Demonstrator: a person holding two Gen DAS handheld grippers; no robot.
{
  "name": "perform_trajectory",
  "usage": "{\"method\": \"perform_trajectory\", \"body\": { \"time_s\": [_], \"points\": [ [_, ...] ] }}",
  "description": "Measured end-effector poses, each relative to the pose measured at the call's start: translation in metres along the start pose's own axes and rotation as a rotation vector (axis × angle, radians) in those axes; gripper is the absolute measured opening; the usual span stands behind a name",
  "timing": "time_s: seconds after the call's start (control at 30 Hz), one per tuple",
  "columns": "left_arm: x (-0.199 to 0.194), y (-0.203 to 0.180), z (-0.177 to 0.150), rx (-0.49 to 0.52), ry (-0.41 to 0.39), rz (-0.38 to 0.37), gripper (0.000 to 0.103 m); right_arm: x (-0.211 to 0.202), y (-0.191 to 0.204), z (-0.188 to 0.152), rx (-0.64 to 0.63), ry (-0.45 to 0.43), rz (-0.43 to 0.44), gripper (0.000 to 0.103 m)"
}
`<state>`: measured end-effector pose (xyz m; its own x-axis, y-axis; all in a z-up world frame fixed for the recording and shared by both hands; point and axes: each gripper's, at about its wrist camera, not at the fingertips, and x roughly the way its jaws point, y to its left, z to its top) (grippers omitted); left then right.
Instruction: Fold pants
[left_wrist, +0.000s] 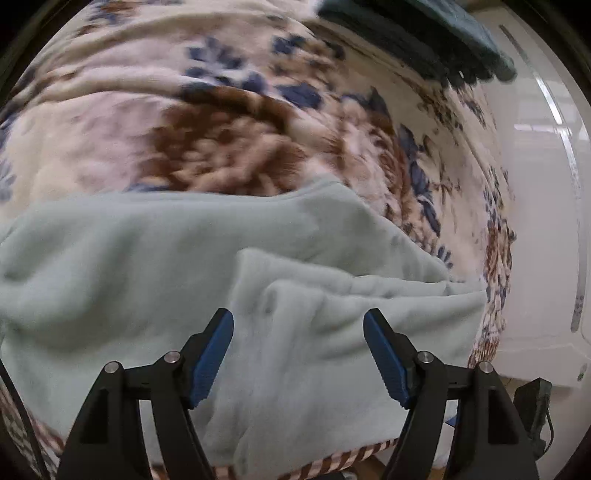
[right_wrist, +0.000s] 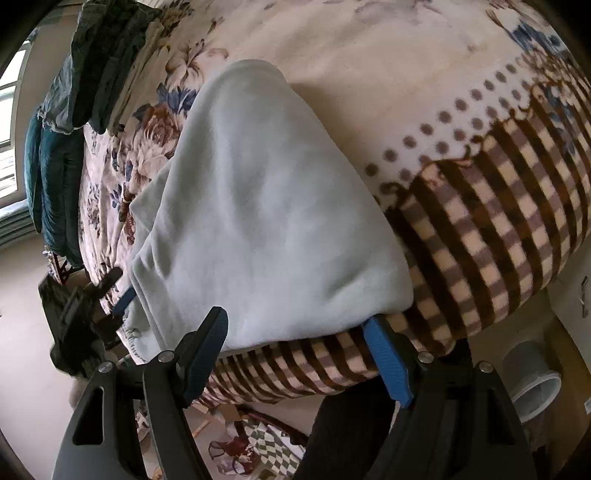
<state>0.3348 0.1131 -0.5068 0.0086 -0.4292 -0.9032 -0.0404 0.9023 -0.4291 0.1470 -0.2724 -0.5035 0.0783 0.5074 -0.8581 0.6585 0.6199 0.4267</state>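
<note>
Pale mint fleece pants (right_wrist: 266, 206) lie on the floral blanket (right_wrist: 369, 48) of the bed, bunched into at least 2 layers, their near end at the blanket's checked border (right_wrist: 491, 221) and overhanging the bed edge slightly. Left gripper (left_wrist: 298, 354): tongs spread wide, nothing between the blue pads (left_wrist: 210, 358), hovering above the pants' near portion where a raised fold ridge (left_wrist: 280, 280) crosses the fabric. Right gripper (right_wrist: 297, 354): tongs also spread, empty, poised just off the pants' near edge over the checked border. In the right wrist view the left gripper appears at the pants' left corner by the elastic hem (right_wrist: 133, 338). Dark teal garments (right_wrist: 62, 177) sit stacked at the far side of the blanket, well apart from the pants. Judgement: pants partly folded, a grasp of the near edge seems next. Risks: thick fleece may let a pad catch only the top layer, so the fold skews; pinching the blanket along with the pants would drag the bedding; the overhanging edge could slide off toward the floor if pulled unevenly by 1 gripper.
</note>
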Motion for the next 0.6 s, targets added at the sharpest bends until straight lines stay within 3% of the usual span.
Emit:
{"method": "perform_trajectory", "body": {
  "time_s": [0.07, 0.13, 0.23, 0.37, 0.43, 0.6],
  "points": [
    [0.010, -0.015, 0.005, 0.077, 0.002, 0.038, 0.066, 0.003, -0.002, 0.000, 0.015, 0.000, -0.009, 0.079],
    [0.023, -0.031, 0.010, 0.182, 0.012, 0.115, 0.033, 0.004, -0.008, 0.000, 0.041, 0.003, -0.002, 0.079],
    [0.026, -0.032, 0.010, 0.220, -0.003, 0.157, 0.028, 0.006, -0.016, -0.001, 0.069, -0.004, 0.006, 0.079],
    [0.003, -0.031, 0.009, 0.268, -0.112, 0.231, 0.026, 0.006, -0.018, -0.007, 0.074, -0.014, 0.035, 0.079],
    [0.000, -0.033, 0.014, 0.309, -0.136, 0.277, 0.026, 0.009, -0.015, -0.020, 0.074, -0.020, 0.096, 0.079],
    [0.002, -0.029, 0.025, 0.294, -0.098, 0.263, 0.026, 0.052, 0.010, -0.046, 0.053, 0.051, 0.280, 0.078]
  ]
}}
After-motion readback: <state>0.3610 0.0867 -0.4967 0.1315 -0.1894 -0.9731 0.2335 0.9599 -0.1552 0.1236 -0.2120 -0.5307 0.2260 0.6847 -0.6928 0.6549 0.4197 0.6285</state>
